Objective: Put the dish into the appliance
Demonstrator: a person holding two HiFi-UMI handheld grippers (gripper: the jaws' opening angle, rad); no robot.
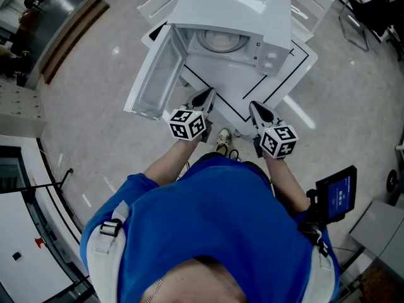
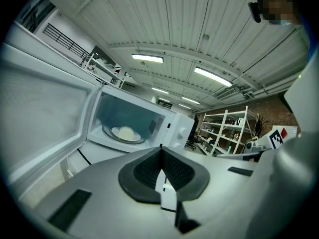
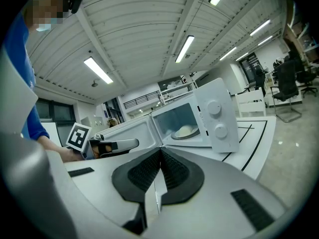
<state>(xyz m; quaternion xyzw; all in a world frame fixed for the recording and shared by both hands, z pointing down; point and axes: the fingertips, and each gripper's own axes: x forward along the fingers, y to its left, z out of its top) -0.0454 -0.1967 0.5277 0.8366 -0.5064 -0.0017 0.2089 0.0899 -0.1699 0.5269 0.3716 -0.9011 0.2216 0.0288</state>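
Observation:
A white microwave stands on a white table with its door swung wide to the left. Inside, a pale dish rests on the glass turntable; the right gripper view also shows the dish. My left gripper is shut with nothing in it, near the open door's lower edge. My right gripper is shut and empty too, a little short of the table's front. Both point toward the microwave and stand apart from it.
Black lines mark the table top. The microwave's two knobs sit right of the cavity. A tablet on a stand is at my right. Shelving stands far behind. The person's shoe shows on the pale floor.

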